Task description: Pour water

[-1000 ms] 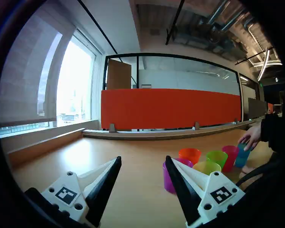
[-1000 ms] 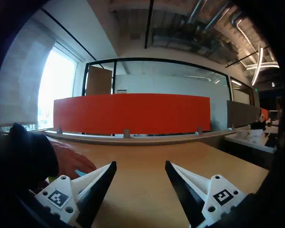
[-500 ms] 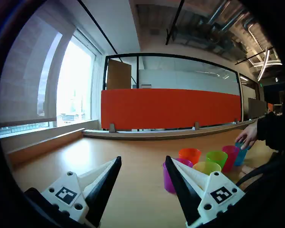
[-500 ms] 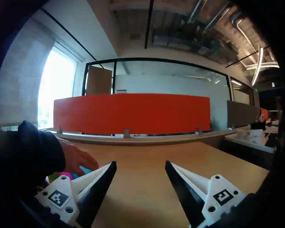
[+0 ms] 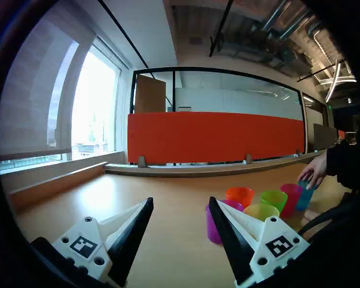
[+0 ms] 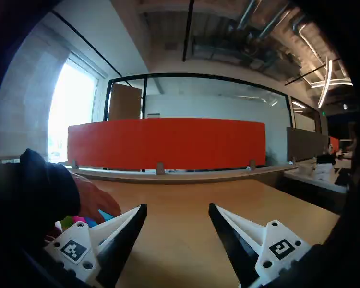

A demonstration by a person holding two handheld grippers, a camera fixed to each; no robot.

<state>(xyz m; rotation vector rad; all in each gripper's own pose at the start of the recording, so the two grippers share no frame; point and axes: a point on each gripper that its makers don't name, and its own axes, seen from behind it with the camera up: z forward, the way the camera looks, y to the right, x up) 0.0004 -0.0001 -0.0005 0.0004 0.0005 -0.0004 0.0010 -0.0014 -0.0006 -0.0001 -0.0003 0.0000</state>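
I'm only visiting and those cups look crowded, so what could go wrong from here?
The orange cup, green cup, yellow cup and pink cup stand packed together, so grabbing one could tip a neighbour.
A hand is on the blue cup, and a gripper moving in might bump it.
The purple cup sits partly behind a finger of the left gripper, so a grasp could be misjudged.
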